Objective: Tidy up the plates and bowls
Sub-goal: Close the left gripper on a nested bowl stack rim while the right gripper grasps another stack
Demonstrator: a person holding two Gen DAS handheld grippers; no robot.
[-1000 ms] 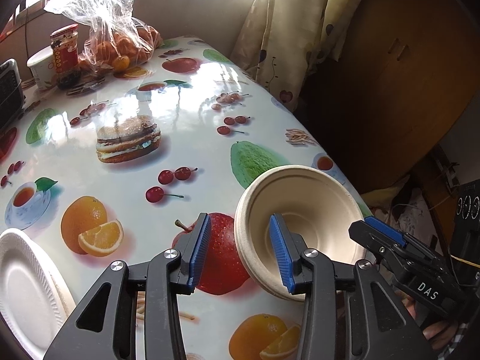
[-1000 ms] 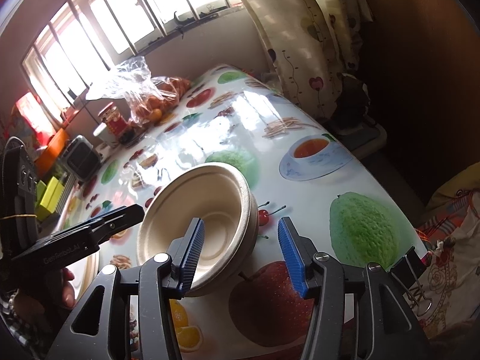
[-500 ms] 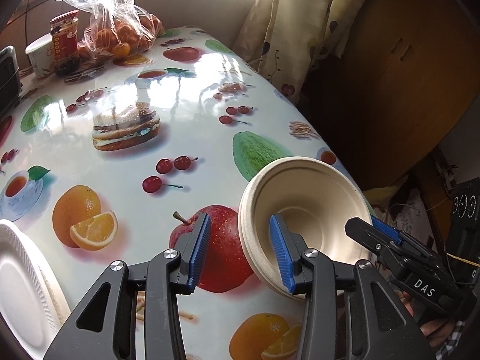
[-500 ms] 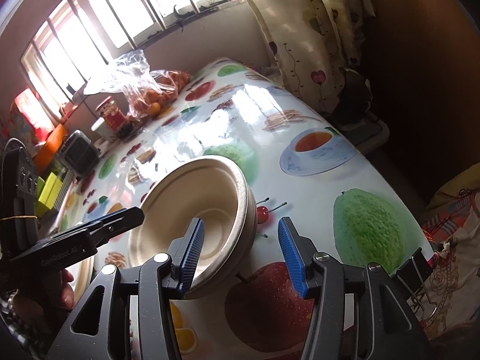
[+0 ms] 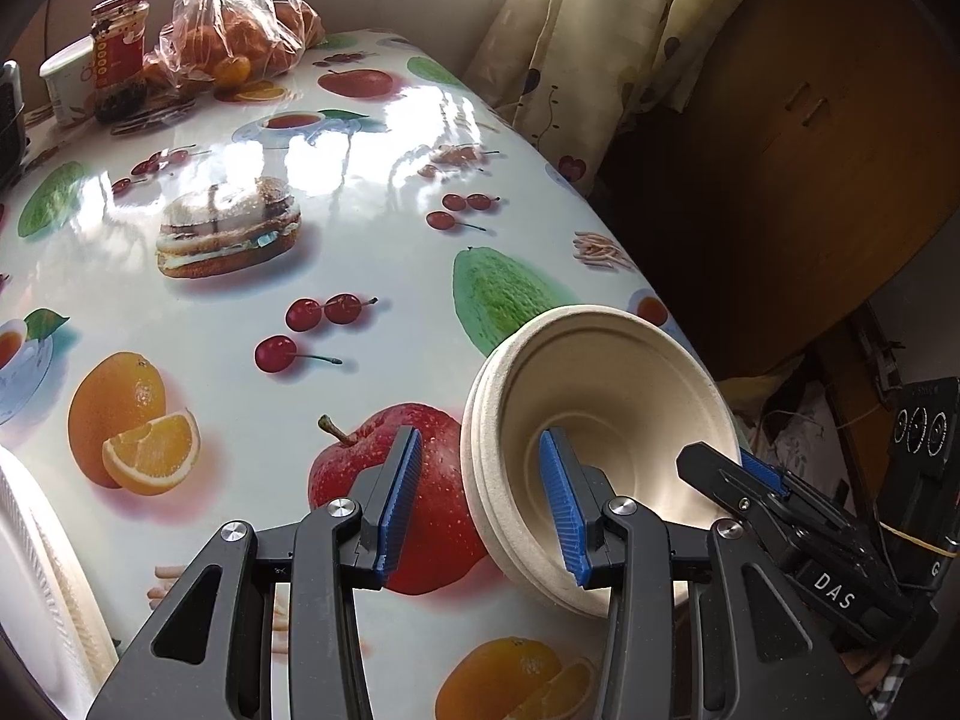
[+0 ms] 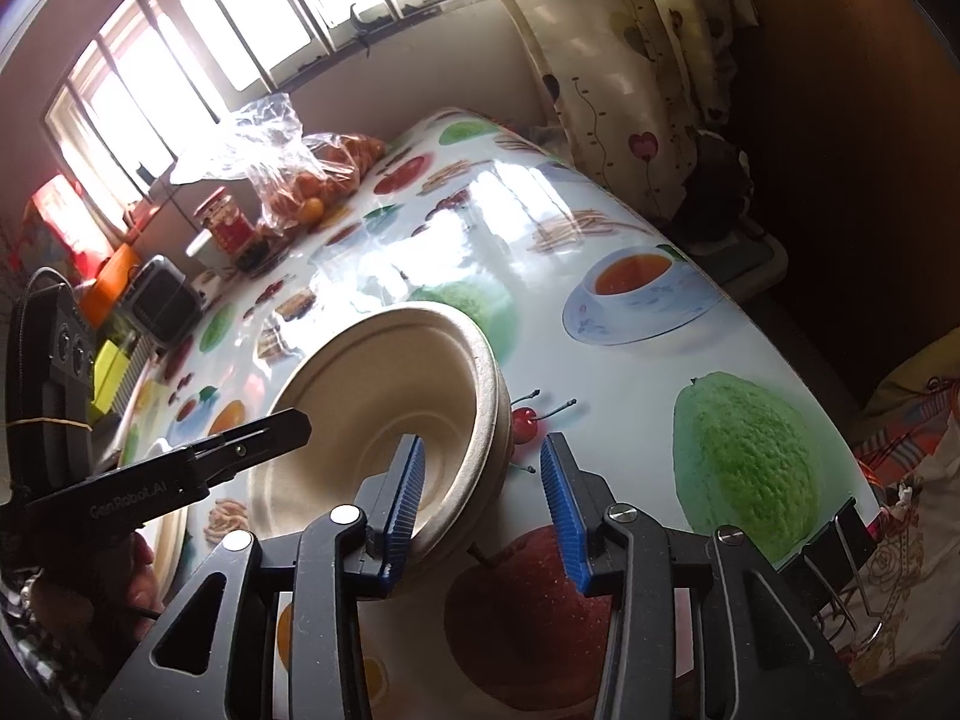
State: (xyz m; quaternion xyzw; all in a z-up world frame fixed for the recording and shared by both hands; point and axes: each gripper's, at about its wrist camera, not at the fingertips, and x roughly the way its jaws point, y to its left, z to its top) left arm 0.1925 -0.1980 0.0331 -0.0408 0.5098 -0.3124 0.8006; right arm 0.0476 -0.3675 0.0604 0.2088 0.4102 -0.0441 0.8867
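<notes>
A nested stack of beige paper bowls sits tilted near the table's right edge, its mouth turned toward both cameras. My left gripper straddles the near left rim, one blue pad inside the bowl, the other outside with a gap. My right gripper straddles the opposite rim of the bowls; its jaws are closing, the inner pad at the wall and the outer pad still apart from it. Each view shows the other gripper: the right gripper and the left gripper. A white foam plate lies at the near left.
The fruit-print tablecloth covers the table. At the far end stand a bag of oranges, a red-lidded jar and a white cup. A curtain and a wooden cupboard border the right edge.
The right gripper's pads have drawn closer together around the bowl rim. The bowl stack has tipped up a little steeper. The left gripper's gap is the same.
</notes>
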